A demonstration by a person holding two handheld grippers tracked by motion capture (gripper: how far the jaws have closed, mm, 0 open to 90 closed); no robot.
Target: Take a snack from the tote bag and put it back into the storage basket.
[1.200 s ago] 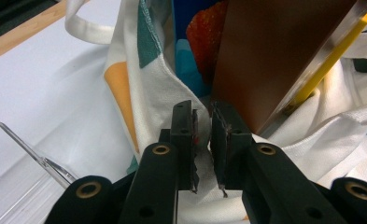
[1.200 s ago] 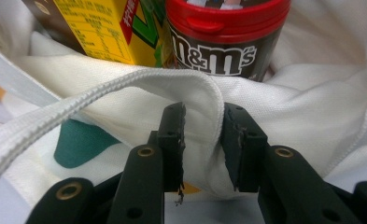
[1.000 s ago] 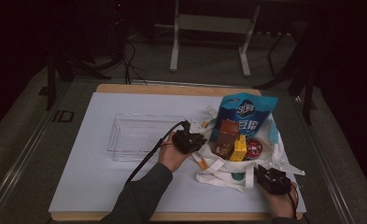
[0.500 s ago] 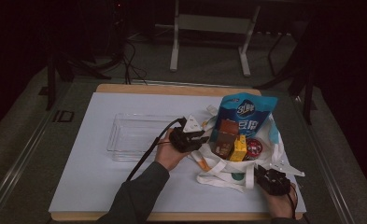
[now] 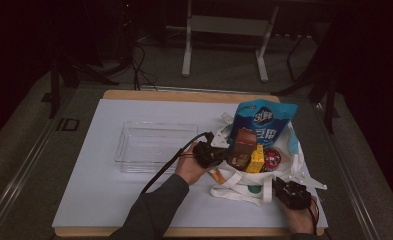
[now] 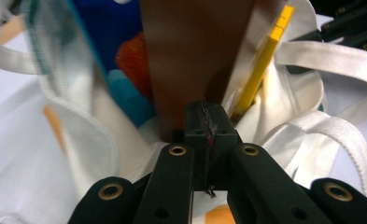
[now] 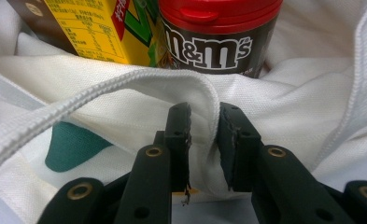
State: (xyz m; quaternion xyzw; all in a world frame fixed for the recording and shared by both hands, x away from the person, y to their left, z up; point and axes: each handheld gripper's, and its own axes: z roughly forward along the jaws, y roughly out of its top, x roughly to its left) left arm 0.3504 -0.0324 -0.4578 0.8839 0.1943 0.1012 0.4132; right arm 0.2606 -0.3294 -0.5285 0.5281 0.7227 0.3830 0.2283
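Left hand-held gripper (image 6: pixel 208 122) reaches level into the tote bag (image 5: pixel 232 175), jaws just closed, touching below the brown box (image 6: pixel 195 56). Right hand-held gripper (image 7: pixel 203 135) pinches the bag's rim w/ cloth between the jaws; its view shows an M&M's jar (image 7: pixel 218 35).

A wooden worktop (image 5: pixel 134 95) carries a white sheet (image 5: pixel 104 190) over nearly all of it. On the sheet lie a clear plastic tray (image 5: pixel 151 147), left of centre, and a white tote bag (image 5: pixel 244 182) toward the right edge.

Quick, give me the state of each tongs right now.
Left tongs: jaws have just closed; shut at the foot of the brown box, grip on it unclear.
Right tongs: shut on a fold of the white tote bag.
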